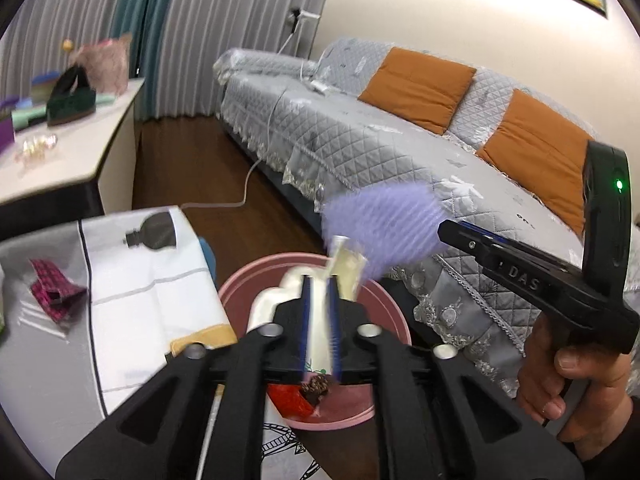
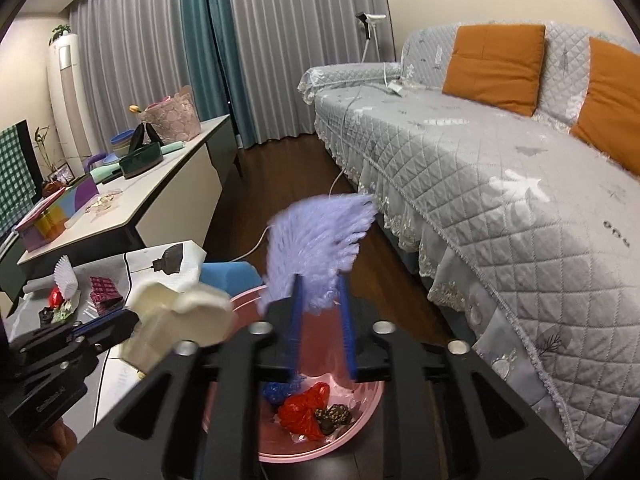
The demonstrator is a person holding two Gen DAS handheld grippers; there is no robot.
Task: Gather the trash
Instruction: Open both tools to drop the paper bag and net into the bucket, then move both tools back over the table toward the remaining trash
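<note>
Two handheld grippers hovered over a pink basin [image 2: 360,436] that sat low beside a table draped in a white cloth [image 1: 140,292].

The left gripper [image 1: 320,284] had its blue-lined jaws only slightly parted, with a cream foam piece [image 2: 180,320] between them. In the left wrist view the foam ran down the narrow gap and a pale translucent bit stuck out past the fingertips, blurred; whether the pads were pressing on it could not be told. In the right wrist view the same foam appeared as a lobed, cloud-like slab above the basin's left rim.

The right gripper [image 2: 320,280] had its jaws partly open. A lavender foam net sleeve [image 2: 320,236] fanned out from between the fingers, blurred (its lower end lay inside the gap, though a firm grip could not be confirmed). A hand [image 1: 576,380] held that gripper's handle at the right edge of the left wrist view.

Inside the basin lay a crumpled red plastic bag [image 2: 300,412], a blue wrapper [image 2: 274,392] and some dark brown lumps [image 2: 334,416].

On the table, well apart from the basin, lay a magenta patterned wrapper [image 1: 54,292] and a white pleated paper cup [image 2: 68,278].

A grey quilted sofa [image 2: 480,168] with orange cushions [image 2: 494,66] filled the right side.
</note>
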